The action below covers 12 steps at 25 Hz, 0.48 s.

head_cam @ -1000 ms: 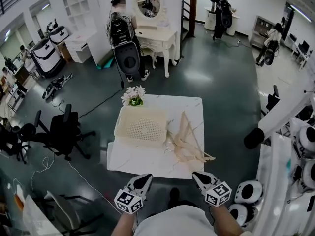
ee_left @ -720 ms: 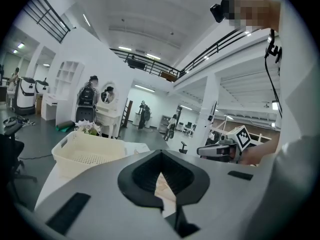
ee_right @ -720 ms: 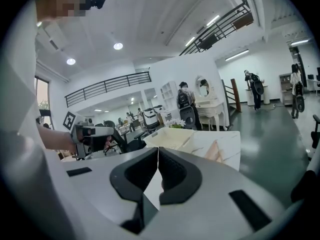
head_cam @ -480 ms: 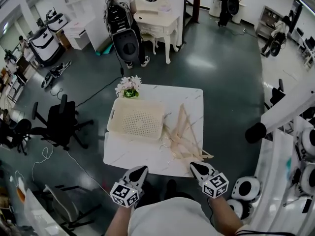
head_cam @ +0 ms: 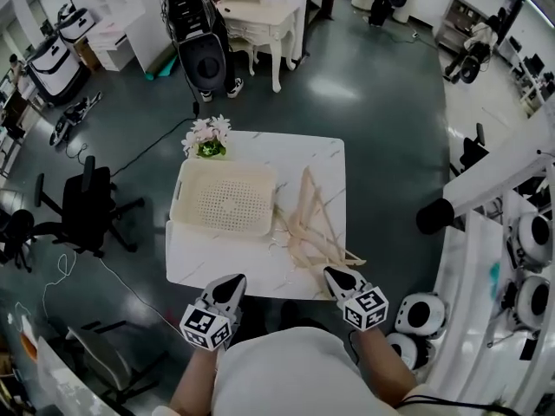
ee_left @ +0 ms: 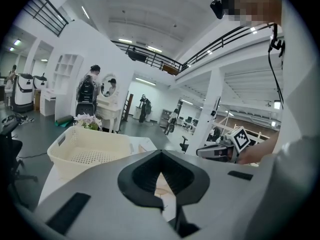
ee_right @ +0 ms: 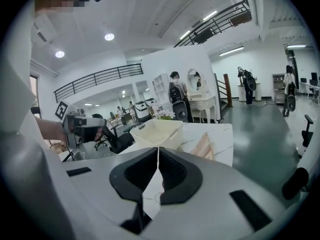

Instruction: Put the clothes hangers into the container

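Head view: the table (head_cam: 217,265) carried the basket (head_cam: 224,165) on its left half. The hangers (head_cam: 312,228) lay in 1 loose heap on the right half. The heap sat on the tabletop outside the basket, just beside its right wall, with the long ends fanned toward the far edge. A flower pot (head_cam: 206,137) stood at the far left corner, just behind the basket.

I had both grippers over the near edge of the table, well apart from each other. The left gripper (head_cam: 232,281) pointed toward the near side of the basket. The right gripper (head_cam: 332,273) pointed at the near end of the heap, close to it but not touching.

Left gripper view: the 2 fingertips met at the front and gripped nothing. Only tabletop and a bit of hanger showed through the gap behind the tips.

Right gripper view: the jaws were pressed together along a thin seam, also empty. The basket was ahead to the left and the hangers ahead to the right.

Neither gripper touched a hanger.
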{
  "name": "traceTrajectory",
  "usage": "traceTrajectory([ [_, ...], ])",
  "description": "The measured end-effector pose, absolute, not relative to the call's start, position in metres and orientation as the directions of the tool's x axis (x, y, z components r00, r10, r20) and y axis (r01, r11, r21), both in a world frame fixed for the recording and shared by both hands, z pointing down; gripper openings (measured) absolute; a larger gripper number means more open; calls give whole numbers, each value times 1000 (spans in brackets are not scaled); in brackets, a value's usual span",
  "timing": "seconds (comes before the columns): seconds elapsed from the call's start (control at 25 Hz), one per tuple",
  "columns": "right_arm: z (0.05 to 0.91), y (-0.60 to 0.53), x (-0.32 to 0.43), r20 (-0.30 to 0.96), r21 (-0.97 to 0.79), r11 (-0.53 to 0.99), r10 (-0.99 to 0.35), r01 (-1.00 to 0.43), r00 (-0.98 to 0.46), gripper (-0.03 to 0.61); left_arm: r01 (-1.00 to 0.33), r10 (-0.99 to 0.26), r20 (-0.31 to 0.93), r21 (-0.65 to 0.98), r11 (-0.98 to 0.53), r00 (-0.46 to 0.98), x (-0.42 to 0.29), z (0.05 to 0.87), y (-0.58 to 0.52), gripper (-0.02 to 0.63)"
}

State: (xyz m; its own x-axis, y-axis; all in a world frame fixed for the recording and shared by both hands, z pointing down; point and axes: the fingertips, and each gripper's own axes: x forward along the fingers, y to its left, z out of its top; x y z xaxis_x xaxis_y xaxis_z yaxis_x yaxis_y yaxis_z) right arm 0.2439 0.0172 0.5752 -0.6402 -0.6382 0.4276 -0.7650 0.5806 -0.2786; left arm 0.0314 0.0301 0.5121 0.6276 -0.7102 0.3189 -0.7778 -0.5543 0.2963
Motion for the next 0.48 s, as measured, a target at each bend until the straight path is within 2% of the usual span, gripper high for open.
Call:
traceTrajectory([
  [0.32, 637, -24, 249, 557, -263, 572, -567, -777, -607, 29, -780, -696, 352, 315, -541, 626, 16, 529, 17, 8],
  [0.48, 667, -40, 244, 620, -256, 576, -518, -776, -589, 66, -783, -686, 378, 327, -530, 622, 12, 542, 13, 8],
])
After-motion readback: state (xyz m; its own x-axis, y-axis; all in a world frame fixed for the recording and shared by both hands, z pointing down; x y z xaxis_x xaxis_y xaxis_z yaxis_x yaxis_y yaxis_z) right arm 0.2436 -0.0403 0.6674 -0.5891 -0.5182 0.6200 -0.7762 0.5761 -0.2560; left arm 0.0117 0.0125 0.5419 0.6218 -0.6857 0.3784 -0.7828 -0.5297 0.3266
